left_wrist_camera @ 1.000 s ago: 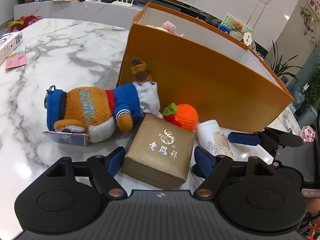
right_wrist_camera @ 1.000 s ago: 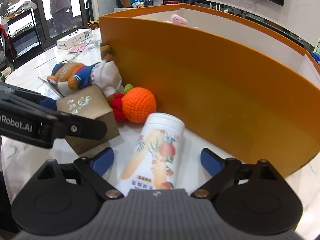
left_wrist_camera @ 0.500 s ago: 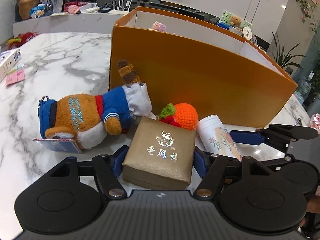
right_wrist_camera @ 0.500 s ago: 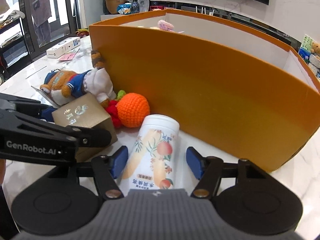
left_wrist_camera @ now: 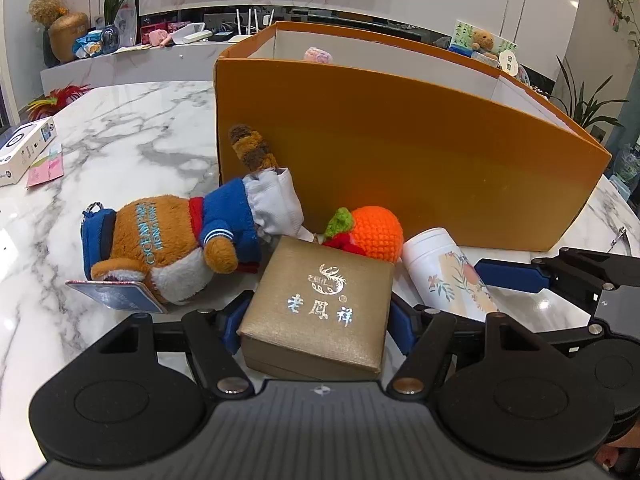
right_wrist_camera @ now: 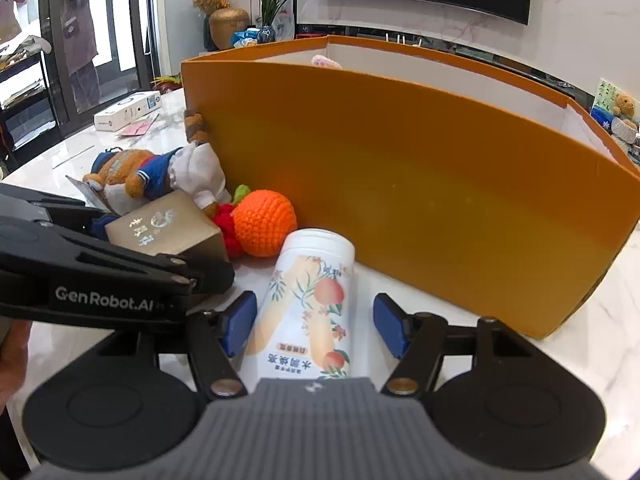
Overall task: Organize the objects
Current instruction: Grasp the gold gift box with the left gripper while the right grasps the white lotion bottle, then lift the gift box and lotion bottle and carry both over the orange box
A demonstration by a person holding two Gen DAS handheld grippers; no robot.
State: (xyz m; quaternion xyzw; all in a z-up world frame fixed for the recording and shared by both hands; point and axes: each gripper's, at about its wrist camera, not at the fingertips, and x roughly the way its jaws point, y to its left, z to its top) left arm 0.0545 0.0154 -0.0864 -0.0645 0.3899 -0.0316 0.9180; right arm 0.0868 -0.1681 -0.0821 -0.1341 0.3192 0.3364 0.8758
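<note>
A gold gift box (left_wrist_camera: 324, 300) lies on the marble table (left_wrist_camera: 120, 128), and my left gripper (left_wrist_camera: 318, 322) is shut on it. The blue pads press on its two sides while the jaws ease slightly open. Just right of it lies a white peach-print bottle (right_wrist_camera: 312, 280), on its side. My right gripper (right_wrist_camera: 315, 322) is shut on the bottle, its jaws also easing open a little. One of its fingers (left_wrist_camera: 508, 276) shows beside the bottle (left_wrist_camera: 444, 272) in the left wrist view. A plush bear (left_wrist_camera: 168, 240) and a crochet orange (left_wrist_camera: 376, 232) lie behind the gold box.
A tall orange storage box (left_wrist_camera: 400, 160) stands open-topped right behind the objects, with a pink item (left_wrist_camera: 318, 55) inside. A white carton (left_wrist_camera: 24, 152) and pink paper lie at the table's far left. My left gripper's arm crosses the right wrist view's left side.
Both grippers went from wide open to closed, the left onto the gold box and the right onto the bottle. The left view has swung a little, and the gold box sits more squarely between the pads.
</note>
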